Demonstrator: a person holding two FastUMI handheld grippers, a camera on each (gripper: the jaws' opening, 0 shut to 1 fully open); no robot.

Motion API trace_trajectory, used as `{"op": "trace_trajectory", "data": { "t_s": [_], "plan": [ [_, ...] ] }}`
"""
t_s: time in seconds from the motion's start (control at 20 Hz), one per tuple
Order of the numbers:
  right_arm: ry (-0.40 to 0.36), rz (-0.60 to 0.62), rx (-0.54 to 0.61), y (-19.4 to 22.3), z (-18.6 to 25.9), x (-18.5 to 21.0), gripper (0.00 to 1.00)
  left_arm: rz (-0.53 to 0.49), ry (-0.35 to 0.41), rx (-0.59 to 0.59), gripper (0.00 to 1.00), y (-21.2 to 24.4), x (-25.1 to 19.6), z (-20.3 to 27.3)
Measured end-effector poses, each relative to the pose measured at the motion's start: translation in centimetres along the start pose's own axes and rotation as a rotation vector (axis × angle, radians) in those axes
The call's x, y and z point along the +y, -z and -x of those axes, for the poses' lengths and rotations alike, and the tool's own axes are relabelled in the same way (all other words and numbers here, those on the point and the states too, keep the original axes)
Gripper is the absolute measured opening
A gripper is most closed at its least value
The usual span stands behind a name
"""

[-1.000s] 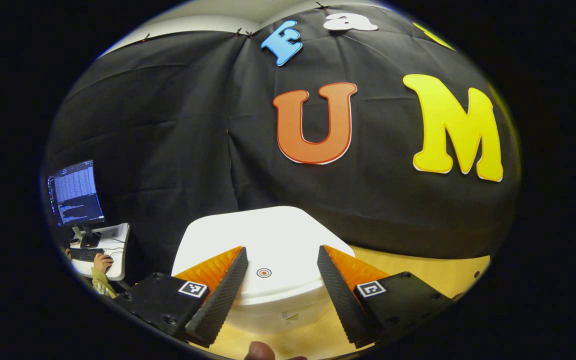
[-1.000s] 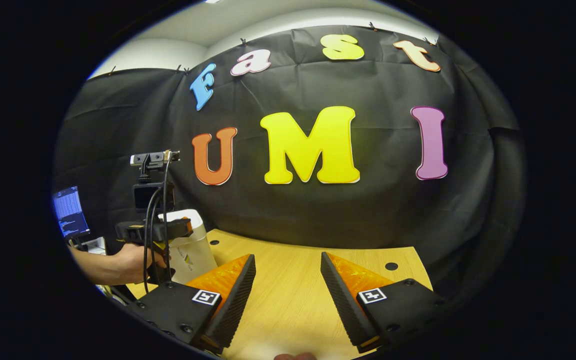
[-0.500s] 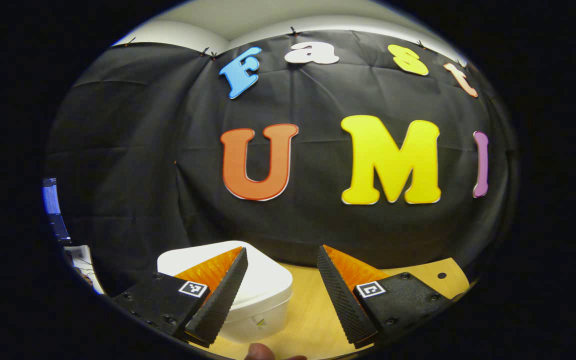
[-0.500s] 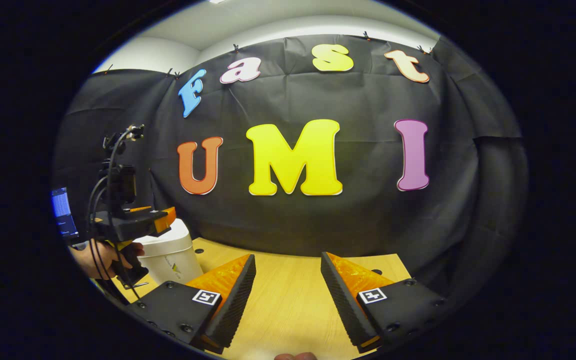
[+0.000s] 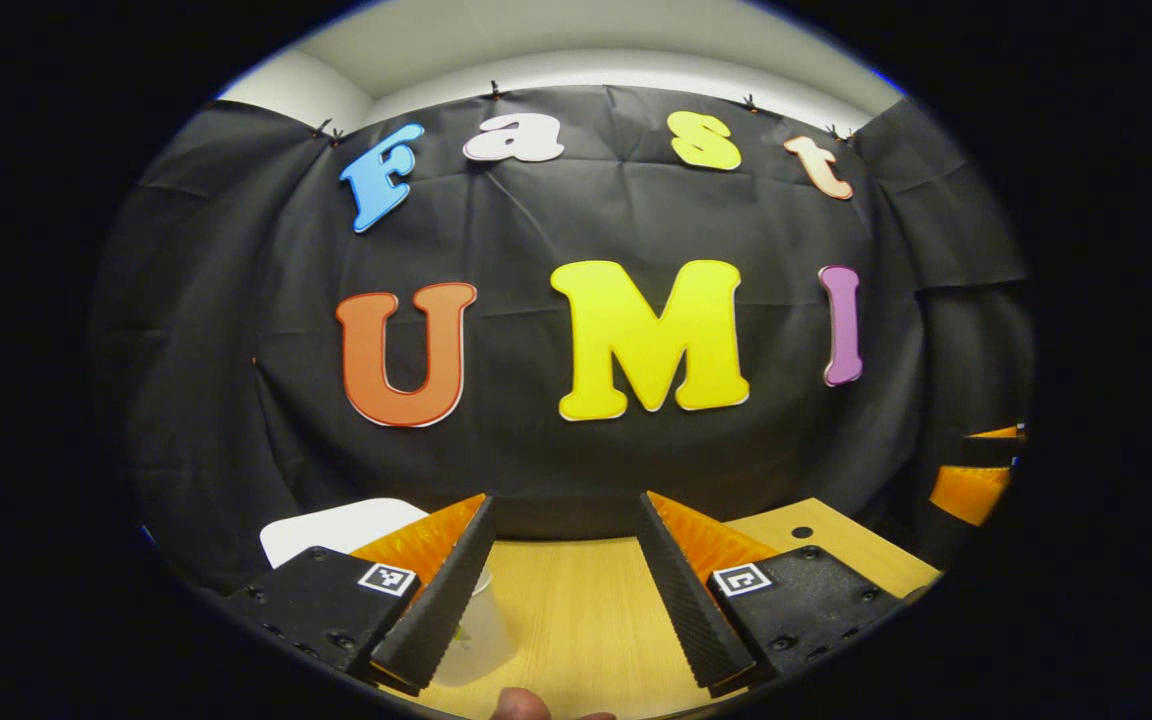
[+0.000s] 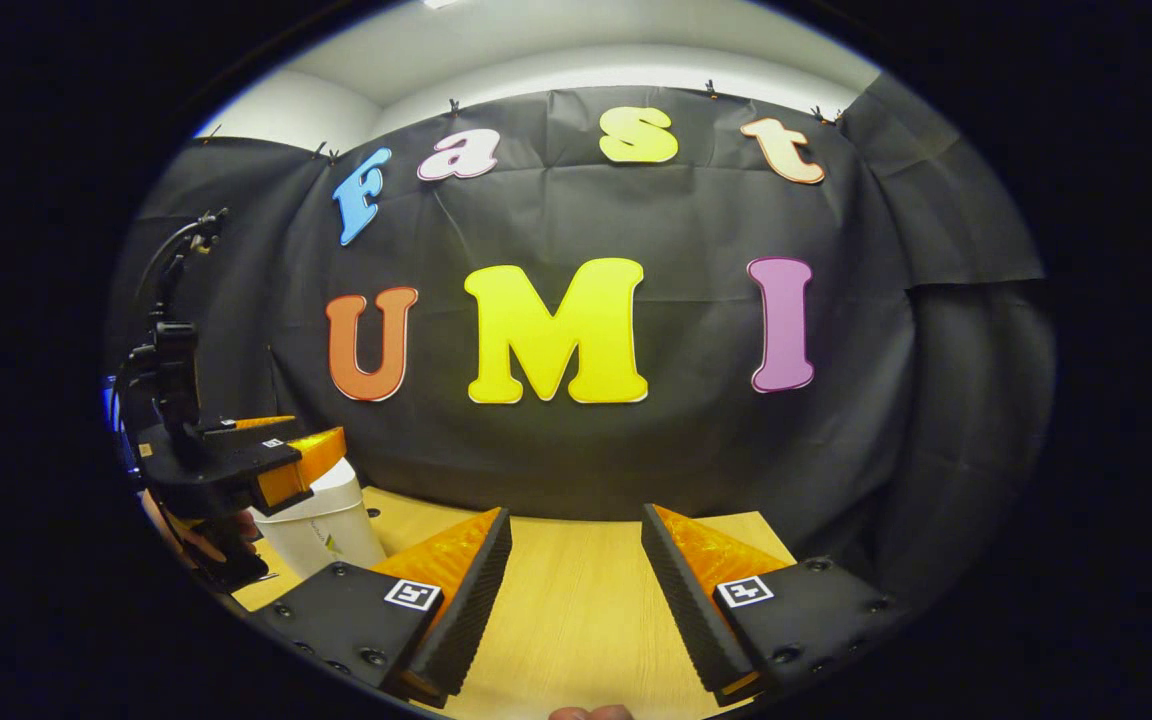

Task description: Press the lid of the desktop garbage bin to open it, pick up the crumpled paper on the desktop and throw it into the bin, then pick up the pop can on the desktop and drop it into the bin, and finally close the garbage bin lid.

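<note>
The white bin (image 6: 328,520) stands on the wooden table (image 6: 576,610) at the left of the right gripper view, its lid down. In the left gripper view the bin's lid (image 5: 336,522) sits low on the left, partly behind my left finger. My left gripper (image 5: 564,498) is open over bare table, nothing between its fingers. In the right gripper view the left gripper (image 6: 321,442) hovers just above the bin, held by a hand (image 6: 186,535). My right gripper (image 6: 576,512) is open over bare wood. The right gripper (image 5: 976,462) also shows at the far right edge.
The black cloth wall closes the back and right side of the table. Small round holes (image 5: 802,532) mark the tabletop near its far right corner. Bare wood lies between the bin and that corner.
The left gripper has swung right and away from the bin's lid, so the bin slid to the lower left of its view. The right gripper turned slightly; both stayed open.
</note>
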State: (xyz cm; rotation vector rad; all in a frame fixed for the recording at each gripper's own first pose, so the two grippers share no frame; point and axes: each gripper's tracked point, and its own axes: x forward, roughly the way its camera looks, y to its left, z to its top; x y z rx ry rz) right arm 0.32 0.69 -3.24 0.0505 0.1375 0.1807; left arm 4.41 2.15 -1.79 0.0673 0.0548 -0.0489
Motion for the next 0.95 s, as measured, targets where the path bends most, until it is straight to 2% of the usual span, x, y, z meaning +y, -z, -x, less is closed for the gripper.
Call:
{"op": "trace_trajectory", "data": {
  "t_s": [0.2, 0.3, 0.55, 0.95],
  "plan": [
    [0.052, 0.011, 0.002, 0.8, 0.6, -0.8, 0.84, 0.042, 0.117, -0.019, 0.92, 0.6, -3.8, 1.8],
    [0.069, 0.023, -0.012, 0.5, 0.9, -1.0, 0.84, 0.043, 0.146, -0.017, 0.92, 1.0, -5.0, 2.5],
    [0.091, 0.023, -0.027, 0.5, 1.4, -1.3, 0.84, 0.047, 0.168, -0.011, 0.92, 1.7, -6.4, 3.5],
    [0.11, 0.022, -0.039, 0.3, 1.4, -1.7, 0.84, 0.073, 0.159, 0.003, 0.92, 2.0, -6.7, 3.6]
  ]
}}
